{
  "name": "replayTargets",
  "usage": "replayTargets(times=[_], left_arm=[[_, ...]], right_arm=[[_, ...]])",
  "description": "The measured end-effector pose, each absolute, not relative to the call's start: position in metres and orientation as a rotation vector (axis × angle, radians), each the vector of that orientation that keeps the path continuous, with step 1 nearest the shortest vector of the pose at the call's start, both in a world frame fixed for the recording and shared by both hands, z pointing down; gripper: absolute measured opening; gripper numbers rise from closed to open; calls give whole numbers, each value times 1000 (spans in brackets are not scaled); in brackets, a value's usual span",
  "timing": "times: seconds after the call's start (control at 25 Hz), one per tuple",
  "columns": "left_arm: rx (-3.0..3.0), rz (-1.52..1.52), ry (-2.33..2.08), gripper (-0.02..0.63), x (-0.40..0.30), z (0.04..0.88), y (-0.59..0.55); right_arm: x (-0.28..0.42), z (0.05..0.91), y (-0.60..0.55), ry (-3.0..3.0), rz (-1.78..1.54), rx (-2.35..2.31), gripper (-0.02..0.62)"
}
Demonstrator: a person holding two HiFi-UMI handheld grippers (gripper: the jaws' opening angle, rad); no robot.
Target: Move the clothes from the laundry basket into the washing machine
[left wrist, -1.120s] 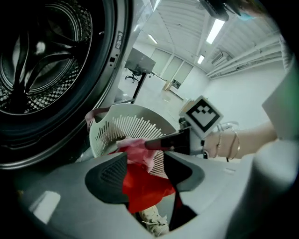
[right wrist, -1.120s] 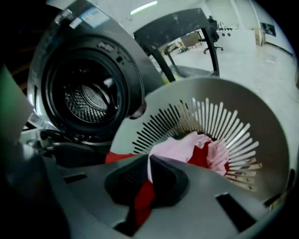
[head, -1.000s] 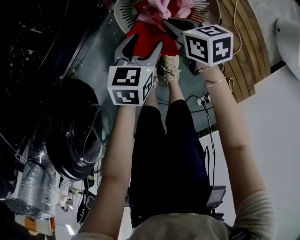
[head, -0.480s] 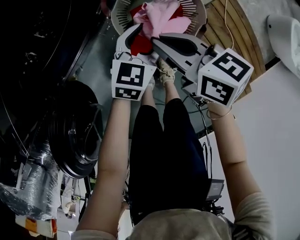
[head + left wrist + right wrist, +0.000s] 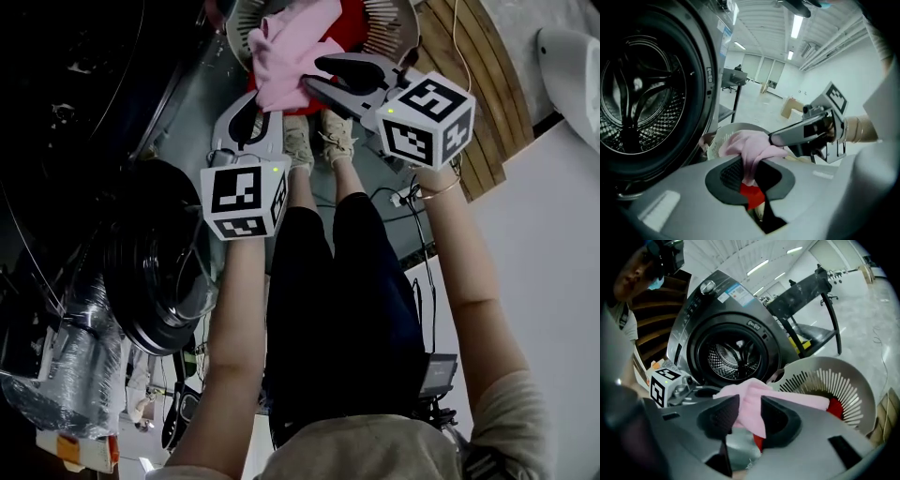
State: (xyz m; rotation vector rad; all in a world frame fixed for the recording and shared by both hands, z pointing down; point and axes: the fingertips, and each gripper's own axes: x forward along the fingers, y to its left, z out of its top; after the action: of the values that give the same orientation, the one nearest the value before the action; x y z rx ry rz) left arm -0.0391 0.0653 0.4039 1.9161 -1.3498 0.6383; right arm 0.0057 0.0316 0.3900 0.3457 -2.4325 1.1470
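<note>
My left claw (image 5: 749,174) has just closed onto the pink garment (image 5: 291,52), my right claw (image 5: 749,414) has just opened with that cloth slack between its pads, above the laundry basket (image 5: 834,376) rim; washing machine (image 5: 729,357) drum looks empty, red garment (image 5: 836,408) left in basket.

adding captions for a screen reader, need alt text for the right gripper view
A pink garment hangs between the jaws of the right gripper, which have just been opening. Behind stand a white laundry basket holding a red cloth and a washing machine, its drum open to view.
</note>
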Motion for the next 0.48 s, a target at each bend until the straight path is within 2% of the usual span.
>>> replayTargets(times=[0.04,0.32,0.48], left_arm=[[1882,637,-1365,41,-46,404,70],[1808,617,-1459,41,-83,389,69],[1828,610,-1480,40,-92,374,63]], right_arm=[[4,399,33,-2415,1155,345,143],[18,483,15,-2238,1013,471,140],[14,534,-1,-2159,960,478,212]])
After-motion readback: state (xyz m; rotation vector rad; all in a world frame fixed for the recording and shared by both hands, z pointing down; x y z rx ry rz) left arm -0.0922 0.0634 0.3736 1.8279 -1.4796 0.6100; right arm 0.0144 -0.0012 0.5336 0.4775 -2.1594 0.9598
